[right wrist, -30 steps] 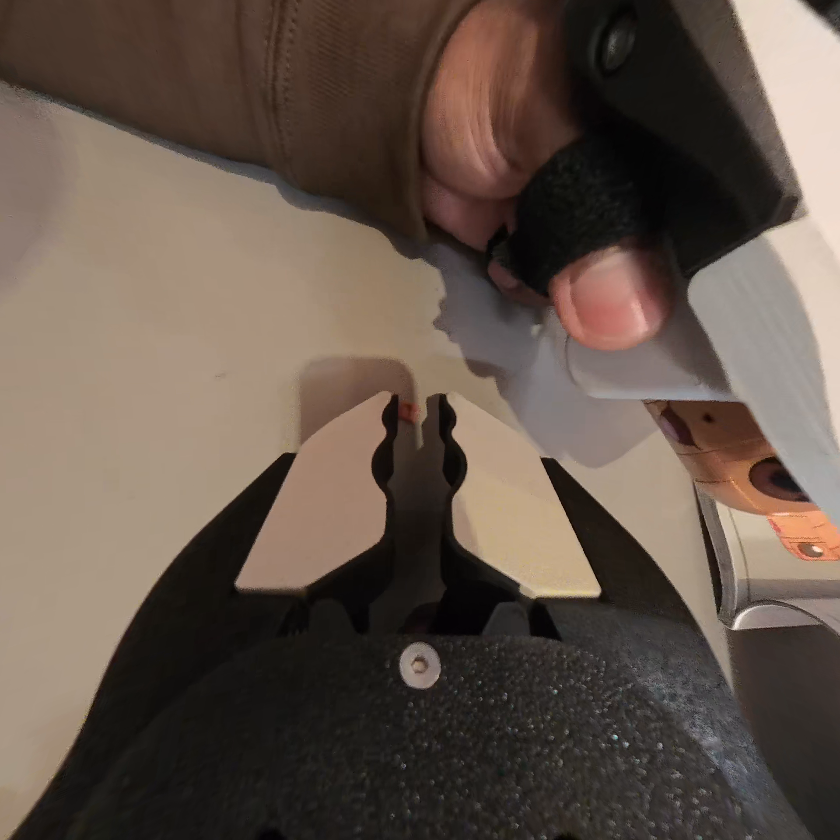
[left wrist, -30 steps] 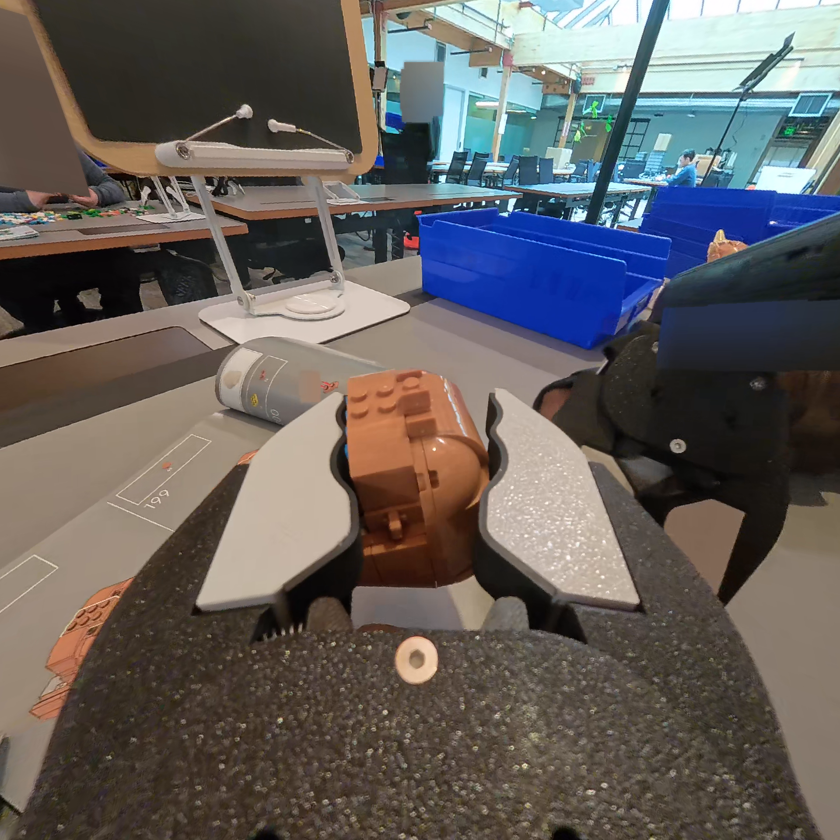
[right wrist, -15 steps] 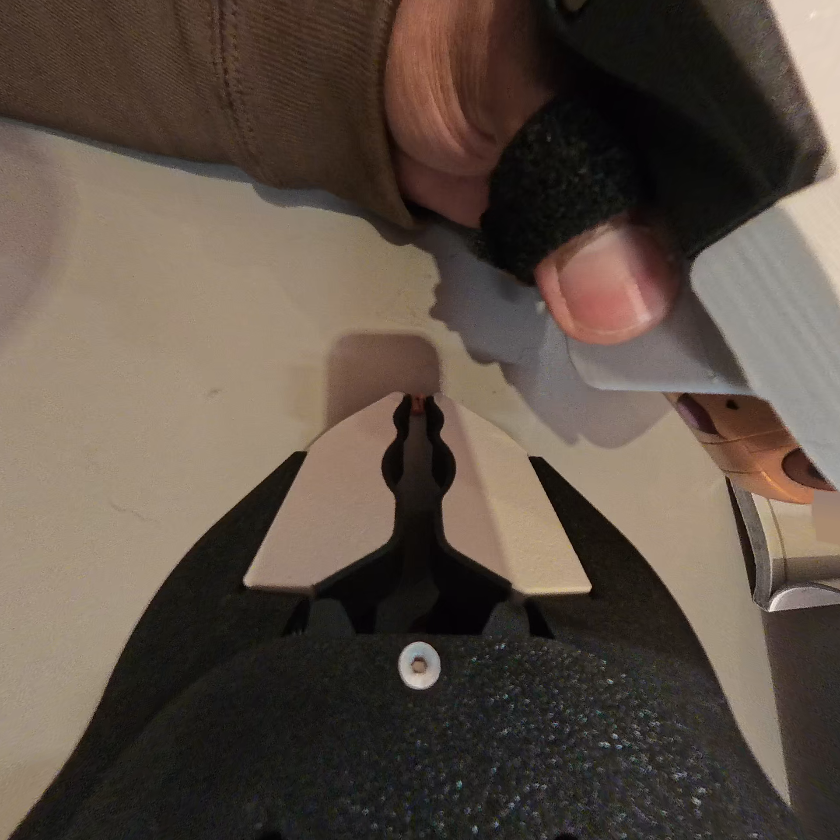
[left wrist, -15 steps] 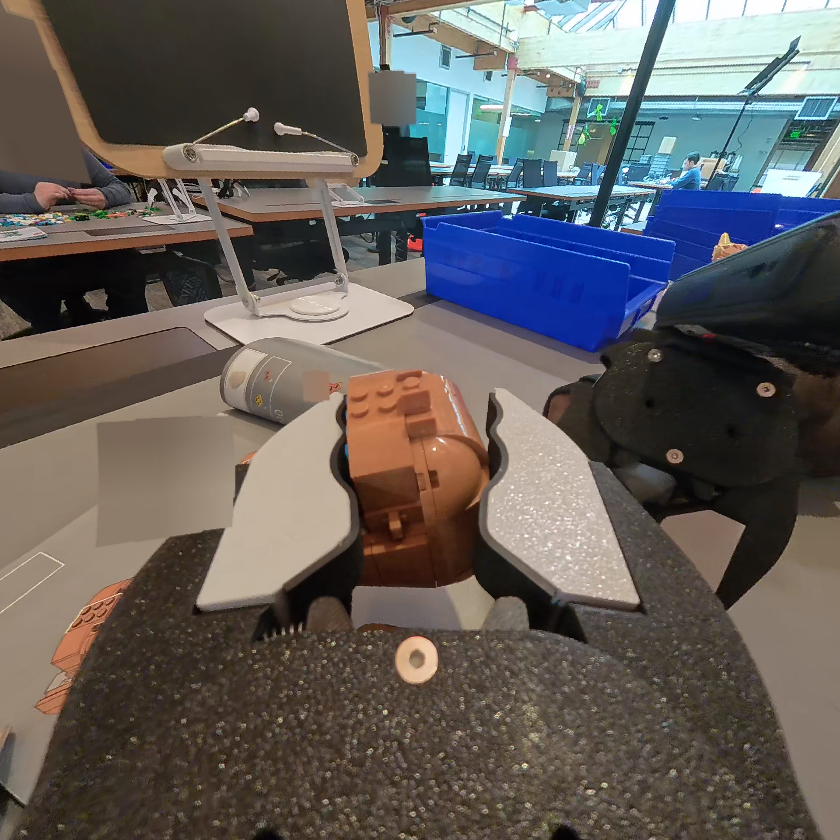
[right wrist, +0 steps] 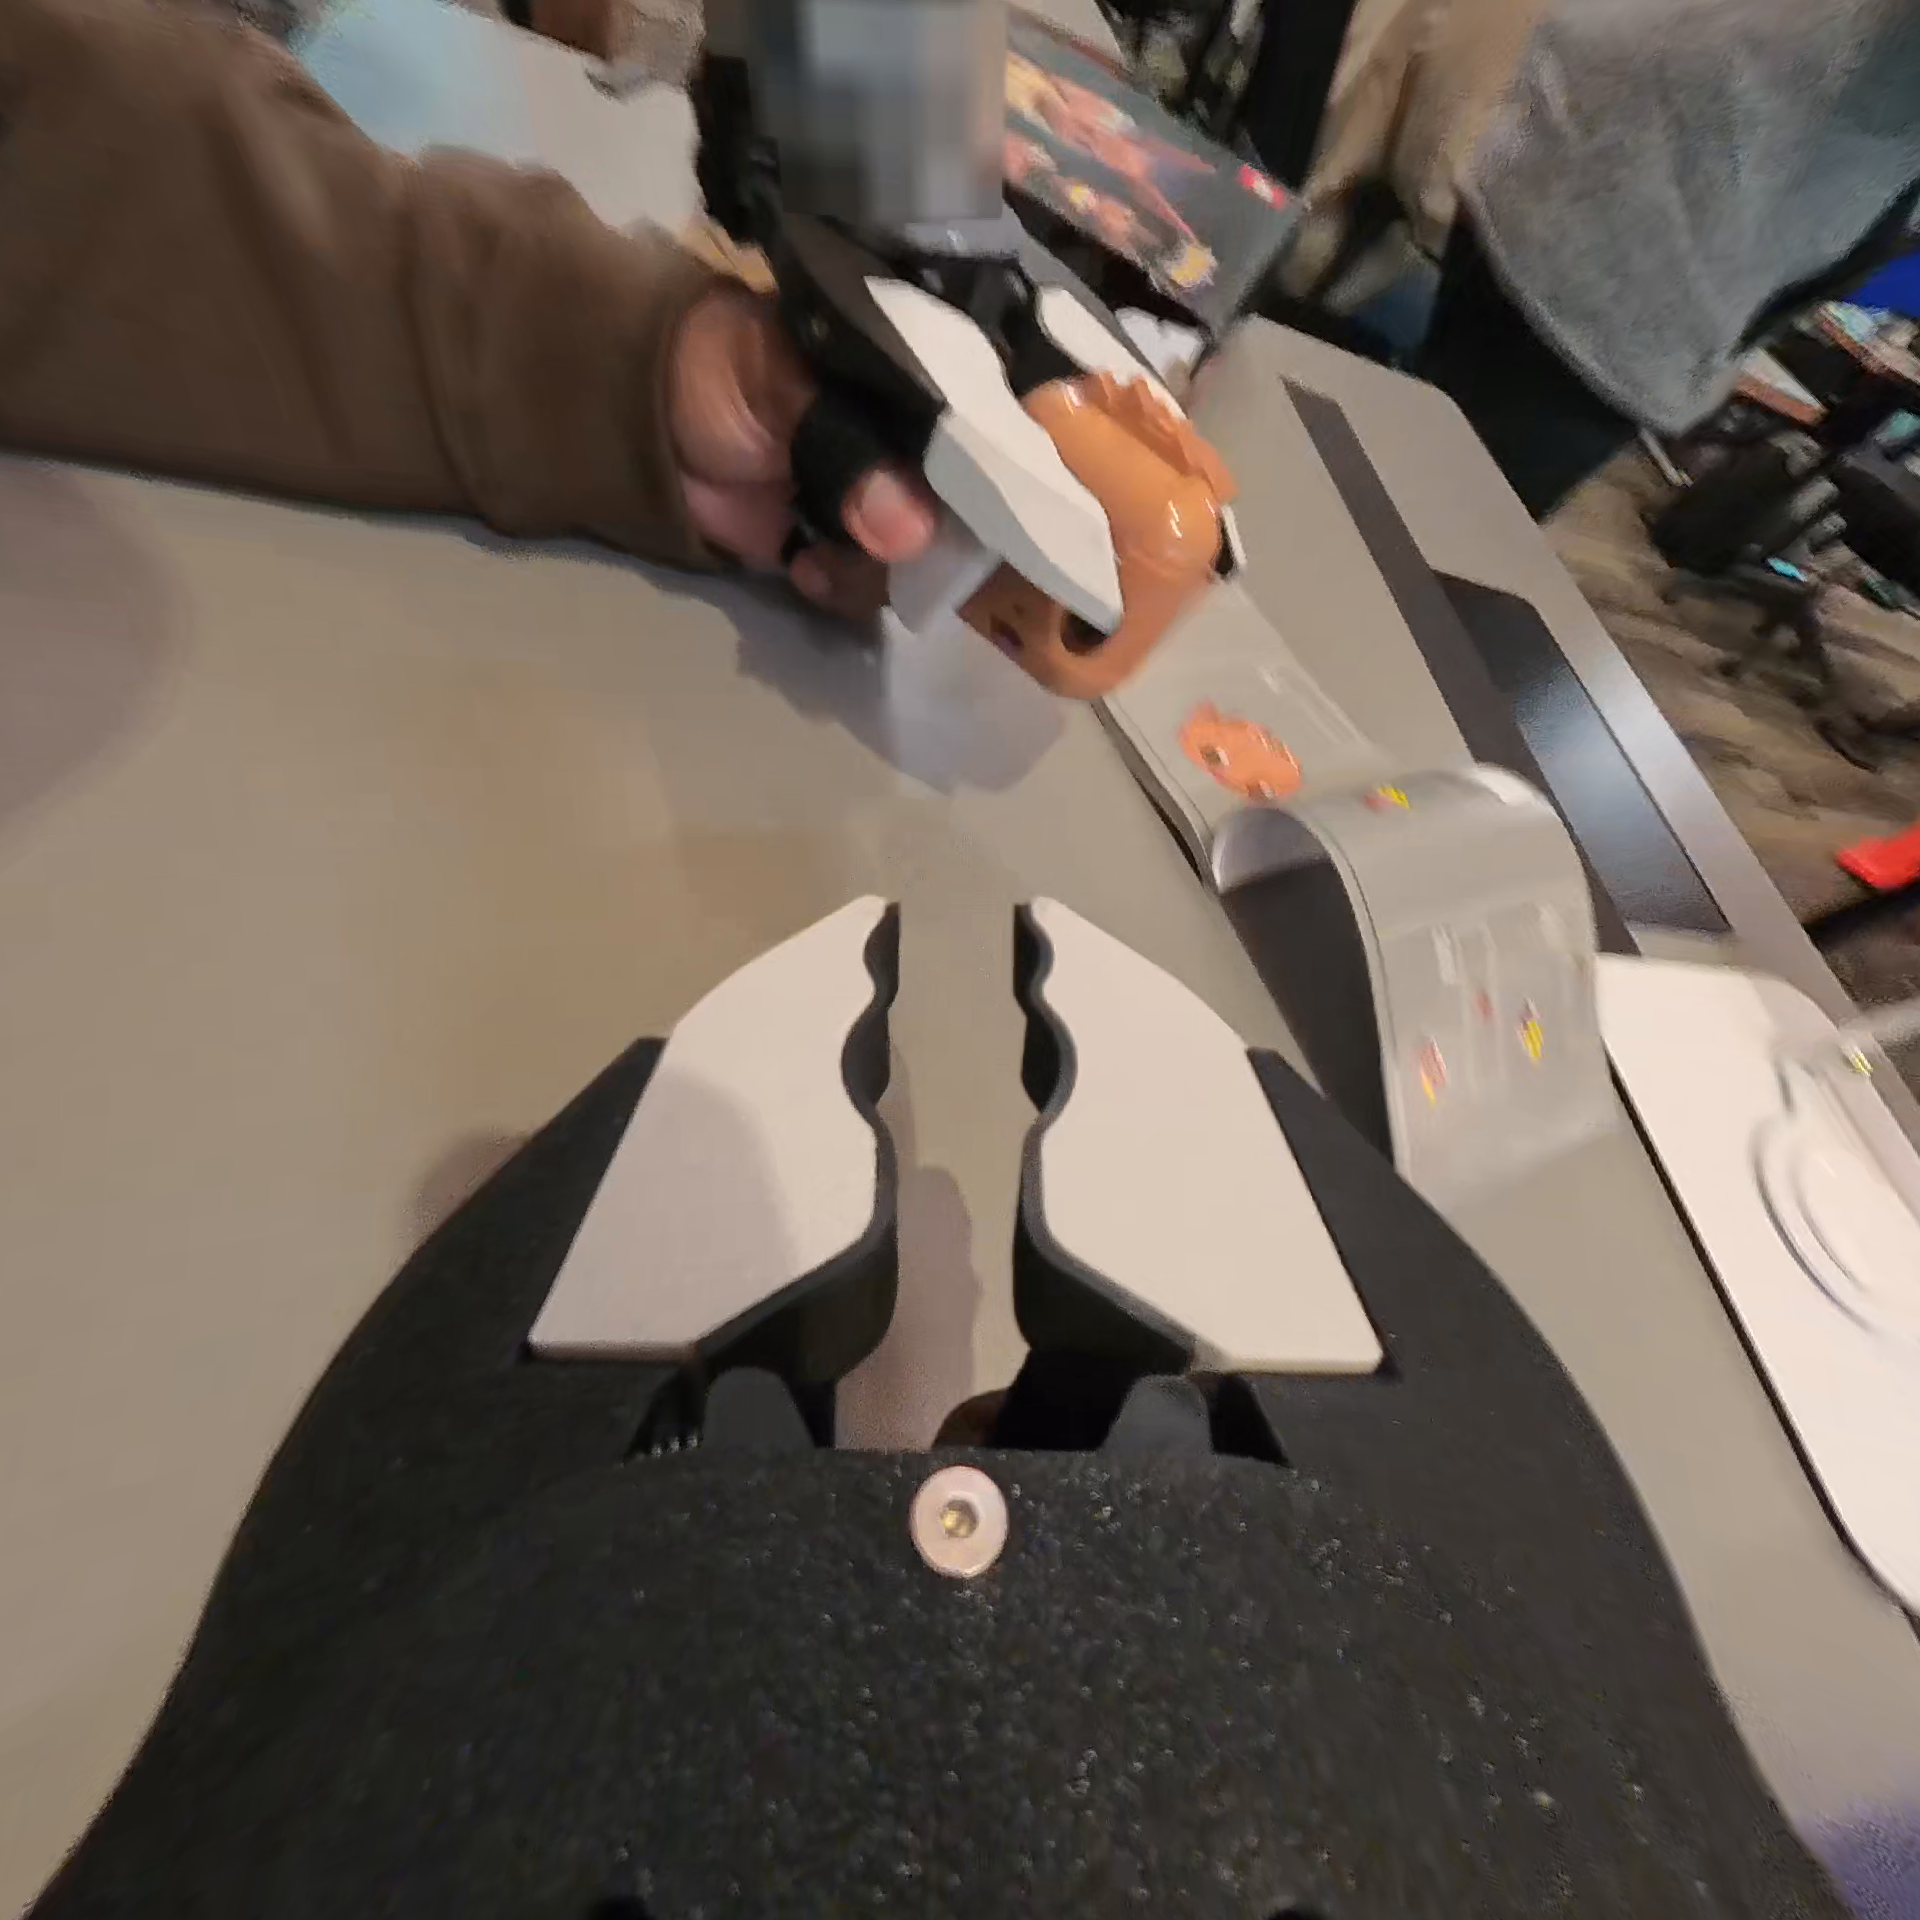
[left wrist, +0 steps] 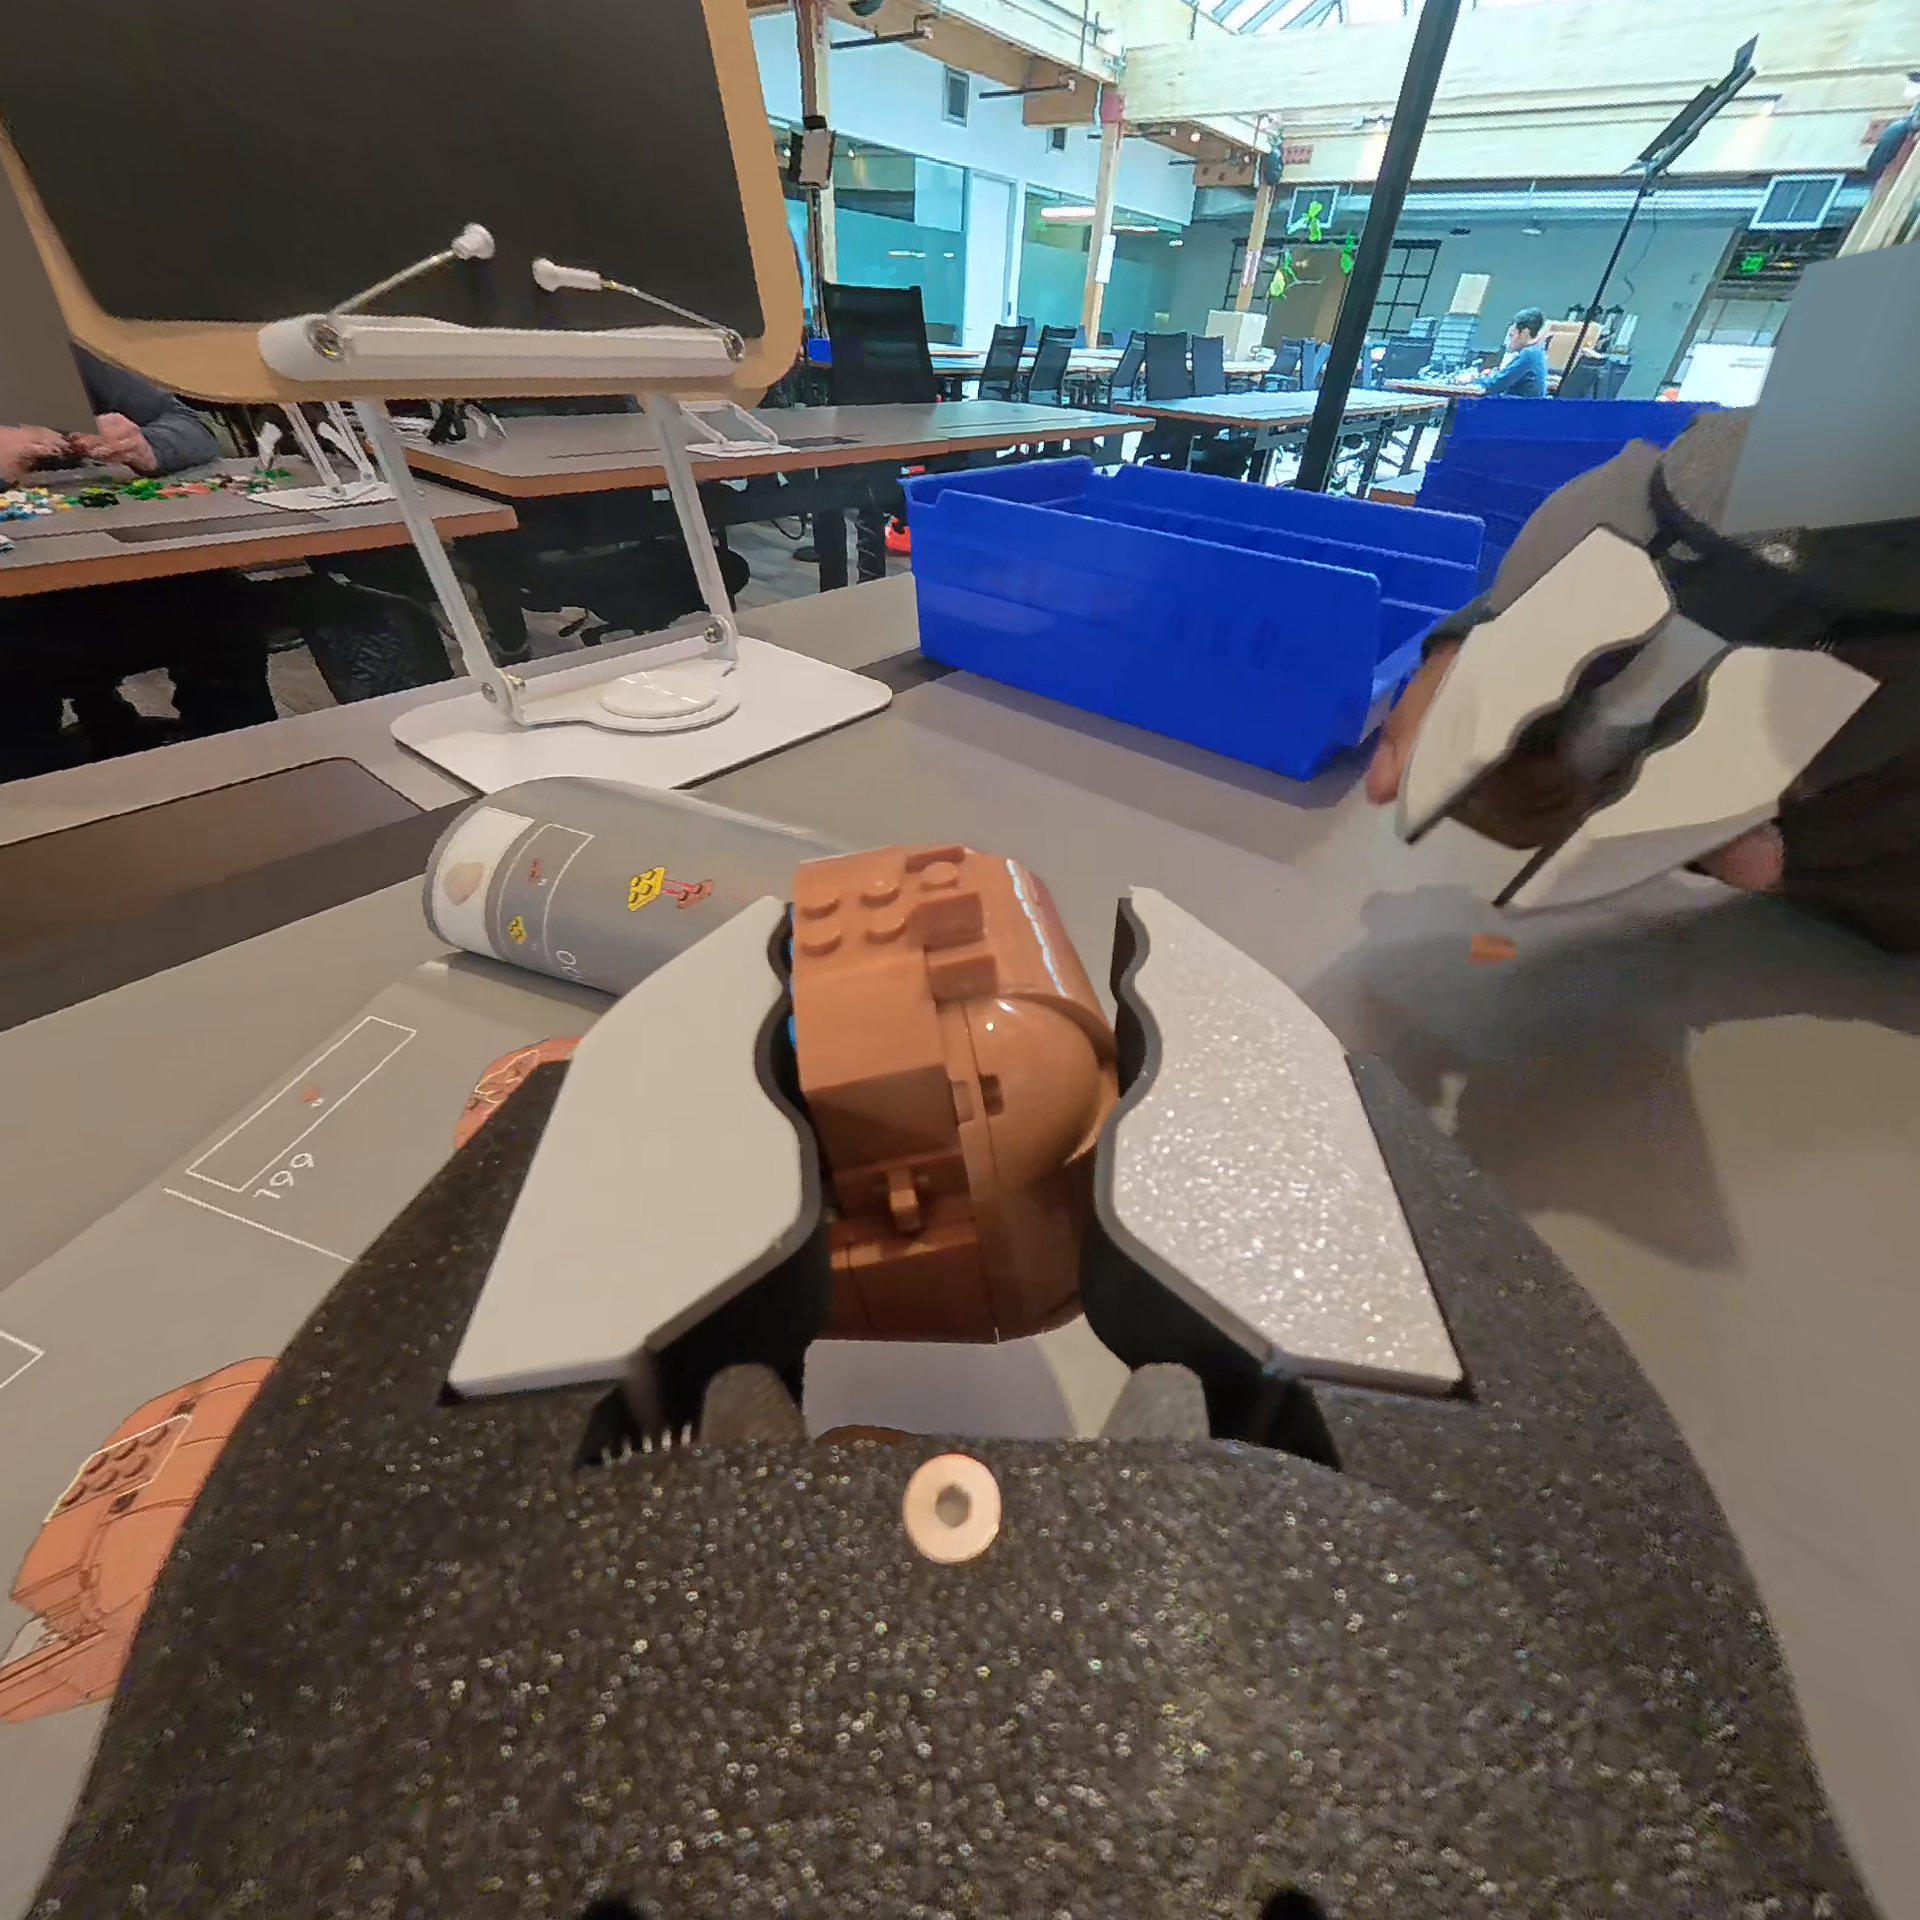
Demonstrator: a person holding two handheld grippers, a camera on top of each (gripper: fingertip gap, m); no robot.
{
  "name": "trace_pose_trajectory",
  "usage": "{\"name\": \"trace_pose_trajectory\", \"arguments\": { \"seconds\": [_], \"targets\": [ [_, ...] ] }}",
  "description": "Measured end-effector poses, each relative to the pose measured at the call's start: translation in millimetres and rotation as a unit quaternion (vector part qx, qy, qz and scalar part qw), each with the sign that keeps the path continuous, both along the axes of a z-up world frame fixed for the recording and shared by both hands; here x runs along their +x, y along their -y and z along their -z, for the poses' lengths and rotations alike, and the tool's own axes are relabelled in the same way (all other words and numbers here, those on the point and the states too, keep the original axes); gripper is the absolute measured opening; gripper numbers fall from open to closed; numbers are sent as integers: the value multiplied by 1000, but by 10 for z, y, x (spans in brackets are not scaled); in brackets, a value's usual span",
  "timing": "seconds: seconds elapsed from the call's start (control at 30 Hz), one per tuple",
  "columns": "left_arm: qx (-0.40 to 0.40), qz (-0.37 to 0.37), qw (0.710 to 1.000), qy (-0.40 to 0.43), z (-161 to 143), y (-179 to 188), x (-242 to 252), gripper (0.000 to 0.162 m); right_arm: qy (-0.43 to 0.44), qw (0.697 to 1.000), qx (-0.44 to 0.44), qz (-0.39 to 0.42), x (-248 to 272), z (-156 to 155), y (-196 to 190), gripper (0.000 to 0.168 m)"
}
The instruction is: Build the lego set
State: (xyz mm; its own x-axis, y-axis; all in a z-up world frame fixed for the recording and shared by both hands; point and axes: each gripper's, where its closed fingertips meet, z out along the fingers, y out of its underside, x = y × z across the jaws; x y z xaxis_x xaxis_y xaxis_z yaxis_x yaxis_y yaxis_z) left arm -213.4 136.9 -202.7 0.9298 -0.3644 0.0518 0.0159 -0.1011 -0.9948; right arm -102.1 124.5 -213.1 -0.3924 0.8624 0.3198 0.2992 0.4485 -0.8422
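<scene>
My left gripper (left wrist: pixel 951 904) is shut on a brown lego build (left wrist: pixel 935 1091) with a rounded side and studs on top, held above the grey table (left wrist: pixel 1714 1299). It also shows in the right wrist view (right wrist: pixel 1153 582), where the build (right wrist: pixel 1143 499) is blurred. My right gripper (right wrist: pixel 956 920) is open a little and empty, raised above the table. In the left wrist view it (left wrist: pixel 1460 862) hangs at the right, tips down. A small orange-brown piece (left wrist: pixel 1491 948) lies on the table just below those tips.
A curled grey instruction booklet (left wrist: pixel 603 883) lies behind the build and shows in the right wrist view (right wrist: pixel 1455 935). A tablet on a white stand (left wrist: pixel 644 707) is at the back left. A blue bin (left wrist: pixel 1143 623) stands at the back right. A dark lego box (right wrist: pixel 1122 187) lies beyond.
My right gripper was pressed to the table, closed around the small orange piece. It has opened and lifted away, leaving the piece on the table. The left gripper still holds the build.
</scene>
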Motion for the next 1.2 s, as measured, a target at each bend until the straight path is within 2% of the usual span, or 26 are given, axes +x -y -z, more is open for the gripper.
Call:
{"name": "trace_pose_trajectory", "arguments": {
  "seconds": [0.17,0.33,0.43,0.6,0.7,0.9,1.0,1.2],
  "targets": [
    [-13,7,1000,-13,81,-17,60,57,16,996,32,84,422,239,-297,27],
    [-13,7,1000,-15,83,-15,64,57,46,986,22,156,882,479,-461,27],
    [-12,7,1000,-15,82,-13,65,57,19,974,39,222,1232,420,-626,28],
    [-14,9,1000,-18,89,-16,74,57,-50,955,-42,290,1765,275,-788,26],
    [-16,11,1000,-21,97,-18,85,57,-52,957,-44,284,1801,269,-771,19],
    [-17,10,999,-32,111,-20,101,57,68,974,11,214,1540,617,-581,19],
    [-18,11,999,-39,121,-20,115,57,121,973,-7,194,1388,741,-508,26],
    [-16,12,999,-35,110,-15,111,57,162,964,-55,204,1218,820,-470,22]
  ]
}}
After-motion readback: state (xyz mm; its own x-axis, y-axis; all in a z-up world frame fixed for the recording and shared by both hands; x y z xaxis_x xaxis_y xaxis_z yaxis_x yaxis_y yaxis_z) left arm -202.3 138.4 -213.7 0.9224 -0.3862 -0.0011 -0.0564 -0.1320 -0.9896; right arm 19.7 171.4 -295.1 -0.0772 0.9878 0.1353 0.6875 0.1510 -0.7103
